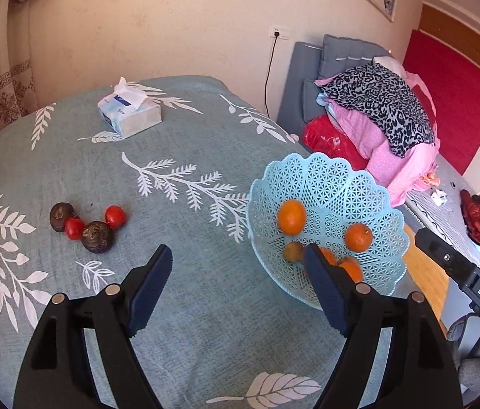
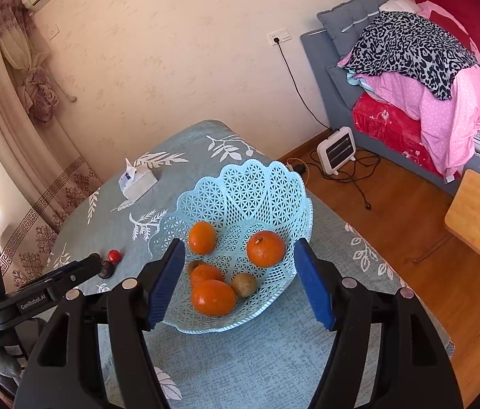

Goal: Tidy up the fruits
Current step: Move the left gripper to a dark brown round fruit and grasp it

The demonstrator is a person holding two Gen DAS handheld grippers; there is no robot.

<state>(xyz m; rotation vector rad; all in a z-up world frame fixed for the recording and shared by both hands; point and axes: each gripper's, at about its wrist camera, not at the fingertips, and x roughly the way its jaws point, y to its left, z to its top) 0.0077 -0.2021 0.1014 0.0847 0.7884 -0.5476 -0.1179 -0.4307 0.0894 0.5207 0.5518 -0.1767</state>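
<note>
Left tongs [image 1: 238, 272]: released, nothing between pads, above teal leaf-print counter [image 1: 188, 306]. Right tongs [image 2: 240, 266]: released, straddling pale-blue lattice plastic basket [image 2: 257, 184] holding orange mandarins [image 2: 265, 248]. Red tomatoes [image 1: 114, 216], dark round fruits [image 1: 97, 237] on counter, left of basket.

Both views are evenly lit by soft, warm daylight, brightest at nine o'clock beside the curtain [image 2: 18, 156]. Straight lines are bent by fisheye distortion, and black vignetting is seen in the corners.
</note>
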